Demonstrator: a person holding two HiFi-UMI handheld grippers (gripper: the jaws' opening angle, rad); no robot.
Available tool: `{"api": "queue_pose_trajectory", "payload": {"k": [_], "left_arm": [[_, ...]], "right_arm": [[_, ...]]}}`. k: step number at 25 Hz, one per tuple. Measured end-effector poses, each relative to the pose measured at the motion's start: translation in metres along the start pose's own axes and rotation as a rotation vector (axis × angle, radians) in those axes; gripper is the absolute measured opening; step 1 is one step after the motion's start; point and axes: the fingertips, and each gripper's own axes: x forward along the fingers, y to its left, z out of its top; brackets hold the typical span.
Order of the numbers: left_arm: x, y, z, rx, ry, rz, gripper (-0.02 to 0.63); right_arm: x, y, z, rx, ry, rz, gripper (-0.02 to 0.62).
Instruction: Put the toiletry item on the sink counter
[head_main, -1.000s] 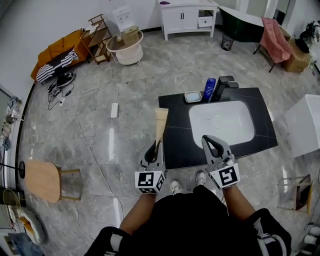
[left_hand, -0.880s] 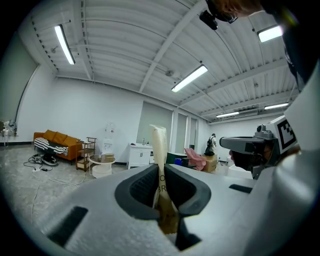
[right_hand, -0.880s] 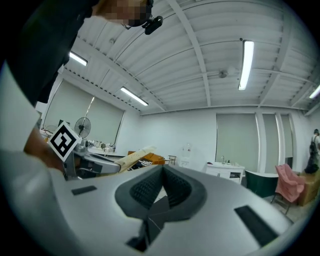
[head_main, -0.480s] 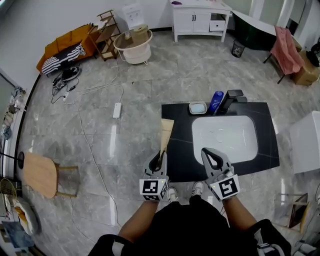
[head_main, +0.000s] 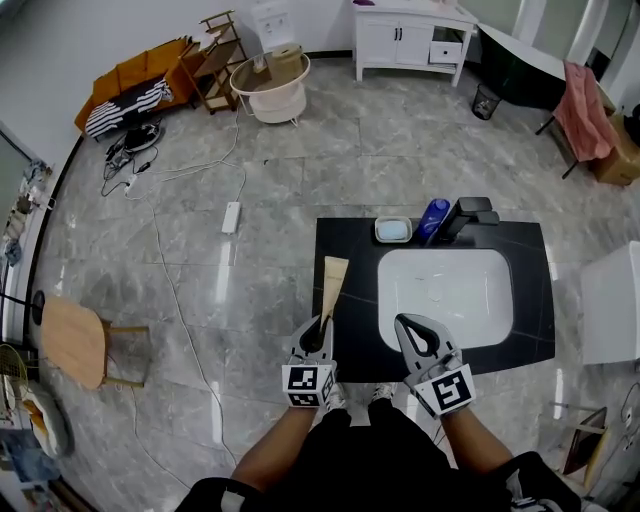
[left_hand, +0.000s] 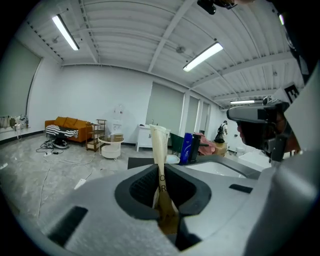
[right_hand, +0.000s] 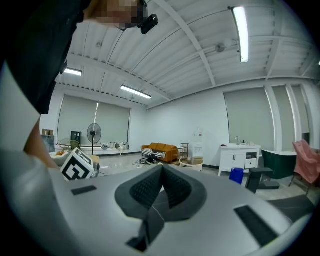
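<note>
While the left gripper (head_main: 320, 328) clamps the toiletry tube (head_main: 333, 283) by its base, the tube's long axis runs forward above the left margin of the sink counter (head_main: 350, 240); the right gripper (head_main: 412, 333), shut and empty, hangs at the counter's near edge.

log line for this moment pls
left gripper: shut on tube | right gripper: shut, empty | tube: over sink counter left edge

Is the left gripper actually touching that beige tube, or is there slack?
Touching. The left gripper view shows the jaws of the left gripper closed against both sides of the beige tube, with no gap visible.
</note>
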Motion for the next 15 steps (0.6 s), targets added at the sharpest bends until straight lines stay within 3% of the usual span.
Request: {"api": "queue_pose_trajectory", "payload": {"k": [15], "left_arm": [[0.065,0.015,-0.077,-0.011,0.234,0.114,0.046]], "right_arm": [[0.009,-0.035,-0.036,0.043,0.059,0.026,0.006]]}}
